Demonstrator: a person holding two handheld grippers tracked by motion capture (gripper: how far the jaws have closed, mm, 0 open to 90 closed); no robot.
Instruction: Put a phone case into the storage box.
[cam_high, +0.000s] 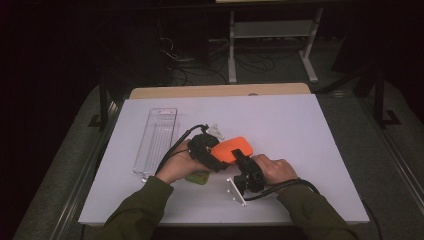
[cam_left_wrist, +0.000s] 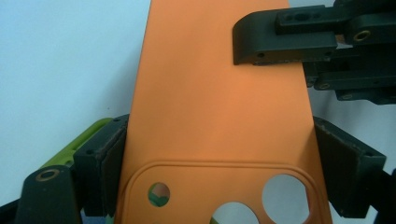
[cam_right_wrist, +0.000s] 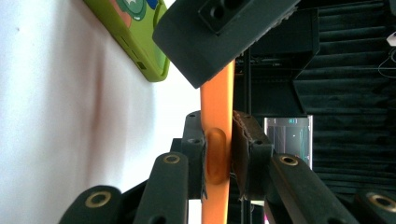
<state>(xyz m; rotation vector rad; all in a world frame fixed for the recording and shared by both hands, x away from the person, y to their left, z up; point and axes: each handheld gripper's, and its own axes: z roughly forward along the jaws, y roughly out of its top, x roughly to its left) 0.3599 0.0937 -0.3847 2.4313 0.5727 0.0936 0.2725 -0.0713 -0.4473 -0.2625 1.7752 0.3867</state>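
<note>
The left gripper (cam_high: 218, 161) clamps the orange phone case (cam_high: 232, 148) across its width, one pad on each long edge near the camera cut-outs, as the left gripper view shows, where the case (cam_left_wrist: 219, 107) runs away from the jaws over the white table (cam_left_wrist: 60, 60). The left hand (cam_high: 179, 166) holds that gripper low over the middle of the table (cam_high: 300, 130), the forearm in an olive sleeve (cam_high: 140, 210) coming in from the near edge and angling rightward. The right gripper (cam_high: 239, 157) meets the case from the opposite side; in the right gripper view its pads (cam_right_wrist: 243, 154) pinch the thin edge of the case (cam_right_wrist: 217, 140), squeezing it from both faces. The right hand (cam_high: 275, 170) lies near the table, knuckles up, its cable (cam_high: 295, 186) looping back beside the wrist. A green phone case (cam_high: 198, 176) lies flat under the left hand, and a clear plastic tray (cam_high: 157, 142) sits well to the left.
</note>
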